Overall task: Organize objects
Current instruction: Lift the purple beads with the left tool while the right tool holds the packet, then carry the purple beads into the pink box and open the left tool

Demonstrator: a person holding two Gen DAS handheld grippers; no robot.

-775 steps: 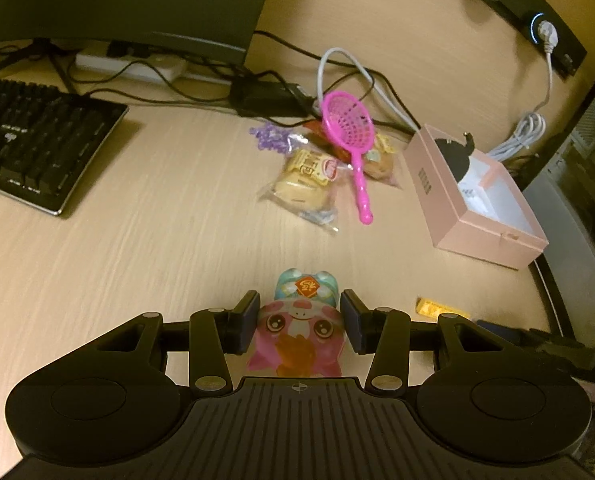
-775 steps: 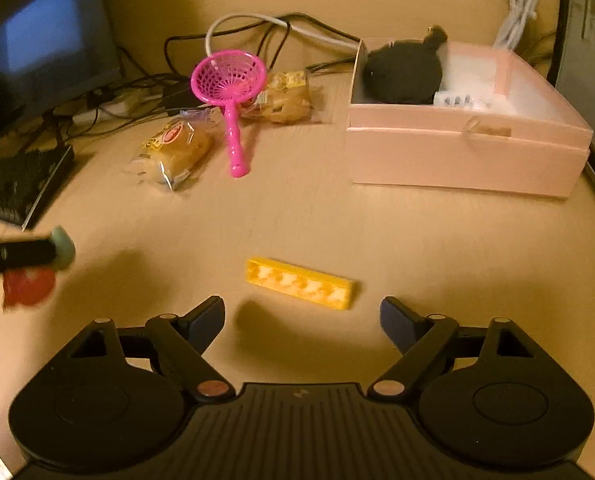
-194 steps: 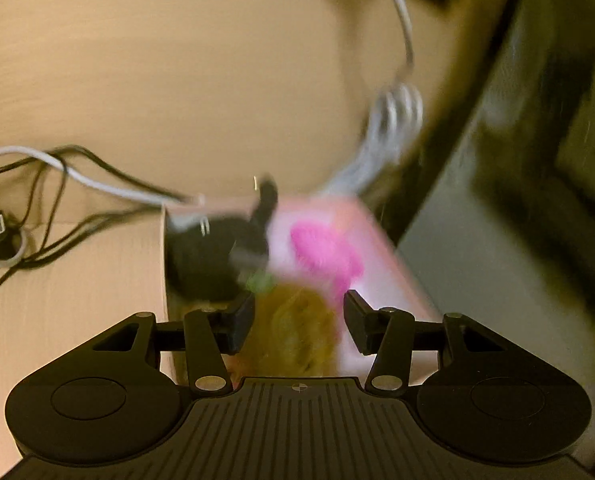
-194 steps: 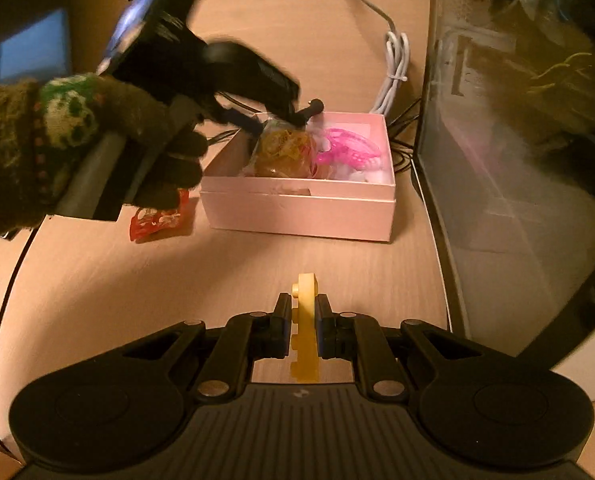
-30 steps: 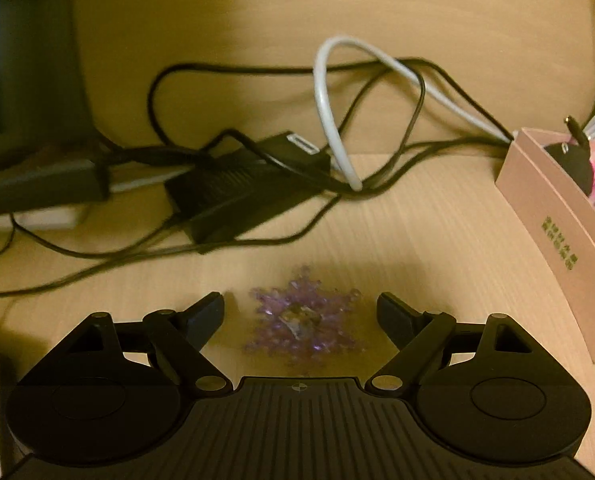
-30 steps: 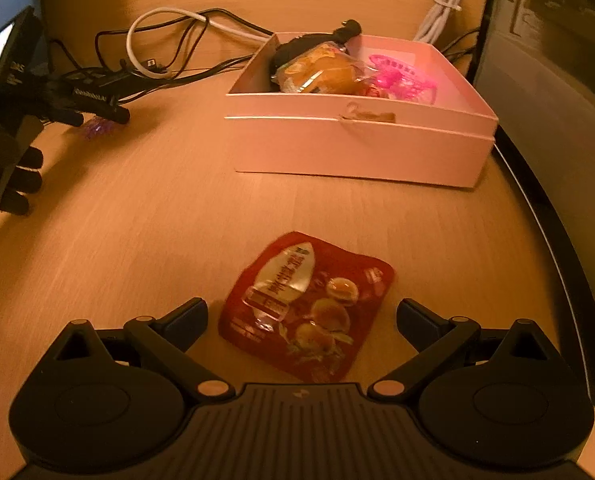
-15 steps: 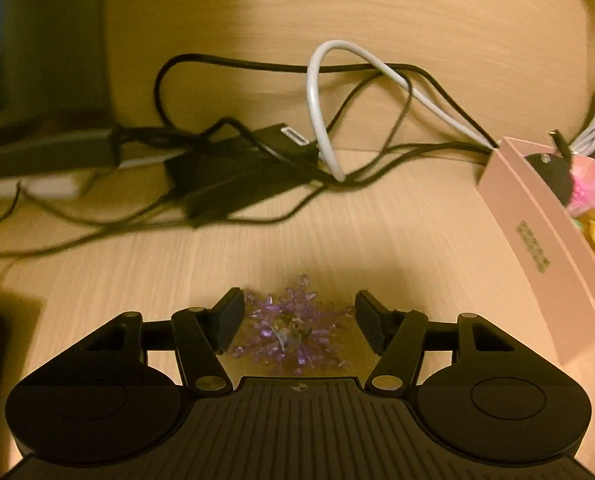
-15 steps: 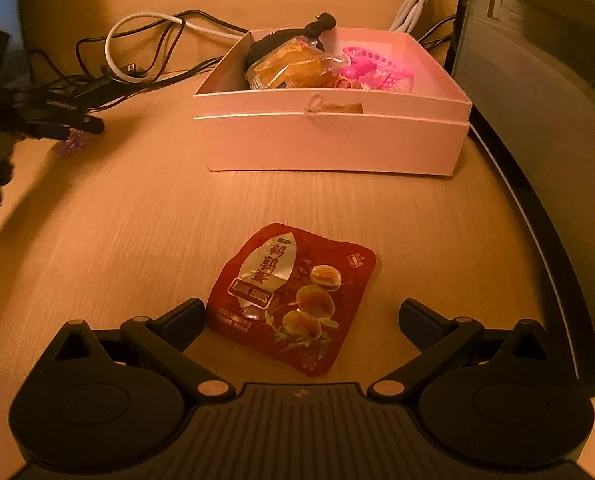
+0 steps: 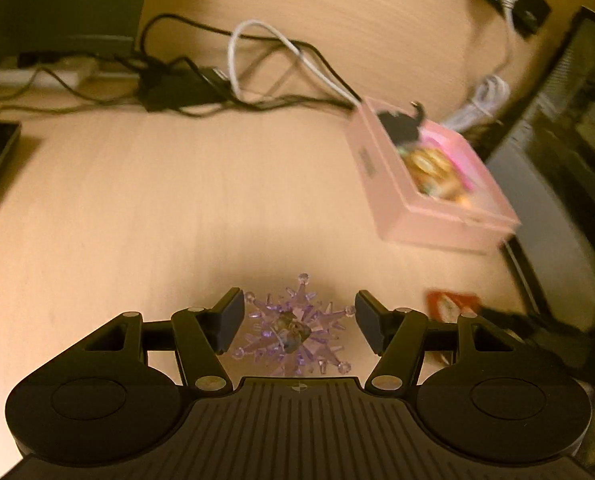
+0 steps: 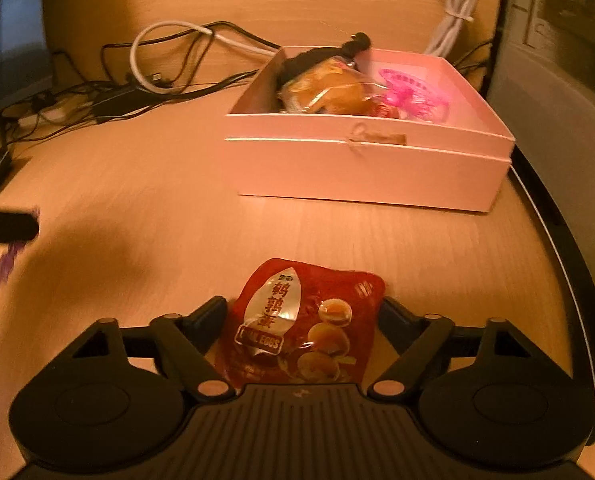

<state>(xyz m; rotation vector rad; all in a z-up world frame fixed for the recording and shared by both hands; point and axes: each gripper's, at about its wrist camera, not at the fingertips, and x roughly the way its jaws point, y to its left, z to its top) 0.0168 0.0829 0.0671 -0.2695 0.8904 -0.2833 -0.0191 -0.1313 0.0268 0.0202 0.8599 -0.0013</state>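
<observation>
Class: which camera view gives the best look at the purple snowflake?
The left wrist view: the snowflake sits sharp and whole between the left gripper fingers. The right wrist view catches only a blurred purple sliver at its left edge.

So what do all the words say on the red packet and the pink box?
"鹌鹑蛋": big characters on the silver patch of the red snack packet.
"QUAIL EGGS": dark banner below them, partly glared.
Packet corner mark: too small to read.
Dark print on the pink box end: too blurred.
Box's front tag: no readable text.
</observation>
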